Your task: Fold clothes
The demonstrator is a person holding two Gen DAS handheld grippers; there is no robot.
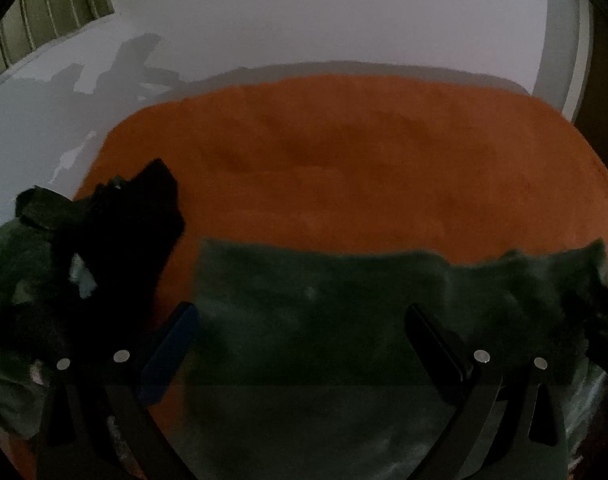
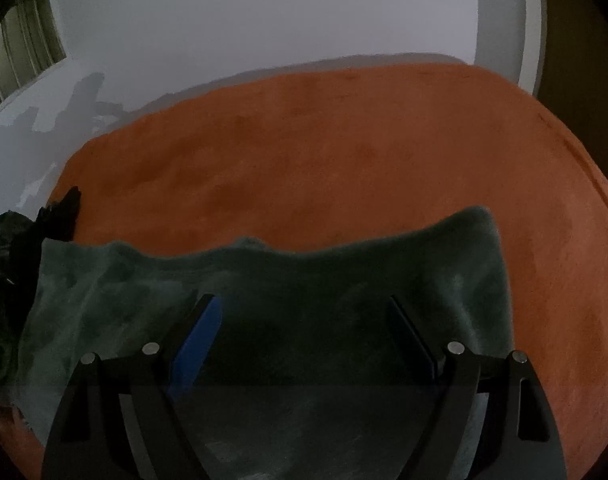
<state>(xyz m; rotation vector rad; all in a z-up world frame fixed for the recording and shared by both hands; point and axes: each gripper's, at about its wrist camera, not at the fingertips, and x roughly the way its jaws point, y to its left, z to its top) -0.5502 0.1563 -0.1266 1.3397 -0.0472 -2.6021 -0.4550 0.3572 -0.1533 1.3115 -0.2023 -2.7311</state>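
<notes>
A dark green fleece garment [image 1: 323, 304] lies flat on an orange blanket [image 1: 343, 168], its far edge straight across both views. My left gripper [image 1: 300, 312] hovers open just above the garment's left part, with nothing between its fingers. The same green garment [image 2: 304, 280] fills the near half of the right wrist view, and its right edge runs down at the right. My right gripper [image 2: 302, 304] stands open over it, holding nothing. A heap of black and dark green clothes [image 1: 64, 264] sits to the left of the garment.
The orange blanket [image 2: 343, 152] covers a raised surface that ends at a white wall [image 2: 264, 20]. A curtain [image 1: 52, 12] hangs at the far left. The pile of dark clothes [image 2: 16, 260] shows at the left edge of the right wrist view.
</notes>
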